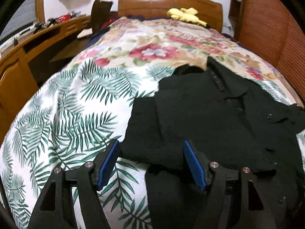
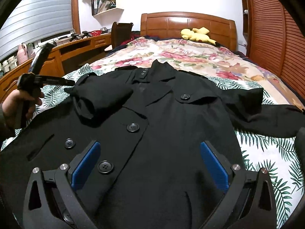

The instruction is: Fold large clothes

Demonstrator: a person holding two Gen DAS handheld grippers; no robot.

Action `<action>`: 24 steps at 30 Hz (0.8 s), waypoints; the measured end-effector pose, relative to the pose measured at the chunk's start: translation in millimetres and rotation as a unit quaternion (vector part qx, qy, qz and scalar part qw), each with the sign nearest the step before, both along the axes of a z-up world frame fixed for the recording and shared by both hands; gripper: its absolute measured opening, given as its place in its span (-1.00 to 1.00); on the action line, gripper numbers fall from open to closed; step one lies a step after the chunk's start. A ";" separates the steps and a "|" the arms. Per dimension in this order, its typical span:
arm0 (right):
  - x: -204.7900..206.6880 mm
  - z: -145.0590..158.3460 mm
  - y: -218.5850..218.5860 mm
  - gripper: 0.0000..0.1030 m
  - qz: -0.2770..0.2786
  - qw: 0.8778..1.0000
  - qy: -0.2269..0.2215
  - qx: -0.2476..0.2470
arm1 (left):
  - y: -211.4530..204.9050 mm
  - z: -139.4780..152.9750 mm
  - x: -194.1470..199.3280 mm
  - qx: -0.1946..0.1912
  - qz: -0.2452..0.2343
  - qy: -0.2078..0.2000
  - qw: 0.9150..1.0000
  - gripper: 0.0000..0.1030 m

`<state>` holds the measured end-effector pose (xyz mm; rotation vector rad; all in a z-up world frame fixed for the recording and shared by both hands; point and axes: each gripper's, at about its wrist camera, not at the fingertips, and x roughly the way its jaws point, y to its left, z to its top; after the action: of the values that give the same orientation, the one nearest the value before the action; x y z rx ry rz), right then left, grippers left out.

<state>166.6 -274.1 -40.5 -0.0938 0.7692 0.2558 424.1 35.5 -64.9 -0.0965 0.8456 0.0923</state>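
Note:
A black buttoned coat (image 2: 171, 133) lies front up on the bed, collar toward the headboard. One sleeve (image 2: 103, 99) is folded across its chest; the other sleeve (image 2: 276, 118) stretches out to the right. My right gripper (image 2: 150, 143) hovers open over the coat's lower front, with nothing pinched between its blue pads. In the left wrist view the coat (image 1: 209, 124) fills the right half. My left gripper (image 1: 150, 145) is open at the coat's left hem edge, and its pads (image 1: 108, 162) stand apart from the cloth. A hand (image 2: 17, 105) holds that tool at the left.
The bed carries a palm-leaf sheet (image 1: 66, 114) and a floral blanket (image 1: 152, 43). A yellow plush toy (image 2: 198, 35) lies by the wooden headboard (image 2: 190, 24). A wooden desk (image 1: 28, 43) with a chair (image 2: 121, 34) runs along the left. Louvred wardrobe doors (image 2: 270, 28) close the right.

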 end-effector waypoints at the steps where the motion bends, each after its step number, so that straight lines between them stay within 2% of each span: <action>1: -0.2 -0.2 0.4 1.00 0.001 1.000 0.000 -0.001 | 0.4 -5.3 3.8 -0.002 0.002 0.007 1.000 0.38; 4: -1.4 -0.9 2.1 1.00 0.003 1.000 0.000 -0.005 | 9.3 -19.1 19.1 -0.034 0.010 0.029 0.999 0.38; 9: -1.6 -1.9 2.4 1.00 0.005 1.000 0.001 -0.006 | 13.8 -19.8 33.3 -0.055 0.018 0.037 0.998 0.38; 14: -1.3 -3.4 3.9 1.00 0.003 1.000 0.002 -0.004 | 28.5 -28.7 37.7 -0.094 0.027 0.048 0.994 0.38; 18: -1.5 -3.6 4.2 1.00 0.003 1.000 0.001 -0.004 | 29.7 -30.8 38.8 -0.094 0.028 0.052 0.994 0.38; 21: -1.5 -3.6 4.0 1.00 0.003 1.000 0.002 -0.004 | 24.3 -29.7 38.9 -0.078 0.022 0.052 0.995 0.38; 24: -1.8 -4.2 4.8 1.00 0.003 1.000 0.002 -0.005 | 19.3 -28.4 39.9 -0.065 0.009 0.053 0.996 0.26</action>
<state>164.7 -269.3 -44.7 -0.1042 0.7753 0.2576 464.0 54.8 -93.3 -0.2238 0.9559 0.0594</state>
